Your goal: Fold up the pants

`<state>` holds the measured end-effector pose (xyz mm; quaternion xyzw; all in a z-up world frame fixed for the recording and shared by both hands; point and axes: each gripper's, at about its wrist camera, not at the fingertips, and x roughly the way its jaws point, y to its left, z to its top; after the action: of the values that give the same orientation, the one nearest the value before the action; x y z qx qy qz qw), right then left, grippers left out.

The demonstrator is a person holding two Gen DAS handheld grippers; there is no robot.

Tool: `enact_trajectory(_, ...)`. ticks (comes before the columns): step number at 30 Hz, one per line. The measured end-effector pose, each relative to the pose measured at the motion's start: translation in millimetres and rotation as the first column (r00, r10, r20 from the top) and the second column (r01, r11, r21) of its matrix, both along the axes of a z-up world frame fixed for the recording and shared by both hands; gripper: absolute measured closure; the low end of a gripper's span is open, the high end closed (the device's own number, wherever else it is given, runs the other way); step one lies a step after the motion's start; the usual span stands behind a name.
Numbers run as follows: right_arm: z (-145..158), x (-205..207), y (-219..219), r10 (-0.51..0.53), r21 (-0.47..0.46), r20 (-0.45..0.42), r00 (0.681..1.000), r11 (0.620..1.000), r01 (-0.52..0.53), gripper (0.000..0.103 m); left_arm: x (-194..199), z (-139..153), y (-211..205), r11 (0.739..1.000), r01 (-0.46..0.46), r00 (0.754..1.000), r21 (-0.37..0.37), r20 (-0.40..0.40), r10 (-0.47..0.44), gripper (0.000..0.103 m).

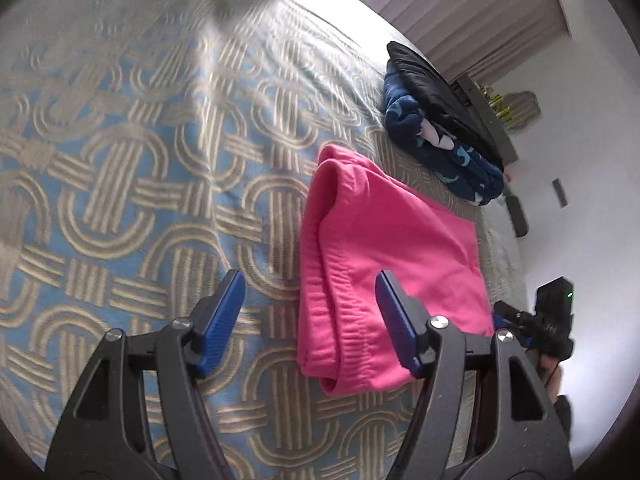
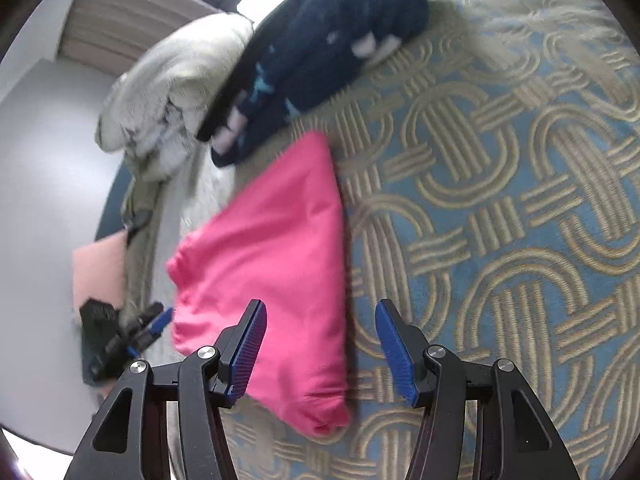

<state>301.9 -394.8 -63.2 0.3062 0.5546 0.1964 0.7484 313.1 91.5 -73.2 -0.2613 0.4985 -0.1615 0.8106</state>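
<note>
The pink pants (image 1: 384, 256) lie folded into a compact stack on the patterned bedspread (image 1: 132, 184), elastic waistband toward me. My left gripper (image 1: 310, 292) is open and empty, just above the waistband edge, its right pad over the fabric. In the right wrist view the same pink pants (image 2: 272, 264) lie flat, and my right gripper (image 2: 320, 320) is open and empty above their near corner. The left gripper also shows at the bed edge in the right wrist view (image 2: 154, 324); the right gripper shows small in the left wrist view (image 1: 508, 318).
A folded dark blue patterned garment (image 1: 440, 148) with a black one on top lies beyond the pink pants near the bed edge (image 2: 320, 52). A cream blanket (image 2: 172, 88) is bunched beside it. Curtains (image 1: 472, 12) and a white wall lie past the bed.
</note>
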Motion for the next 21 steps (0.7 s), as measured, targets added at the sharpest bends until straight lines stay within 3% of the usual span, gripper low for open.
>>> enact_trajectory(14, -8, 50, 28, 0.048, 0.014, 0.015, 0.999, 0.999, -0.048, 0.044, 36, -13, -32, 0.999, 0.048, 0.999, -0.023, 0.000, -0.048, 0.034)
enact_trajectory(21, -3, 33, 34, 0.107, 0.014, 0.046, 0.993, 0.994, -0.108, 0.042, 11, -11, -38, 0.988, 0.153, 0.988, -0.033, -0.002, -0.153, 0.034)
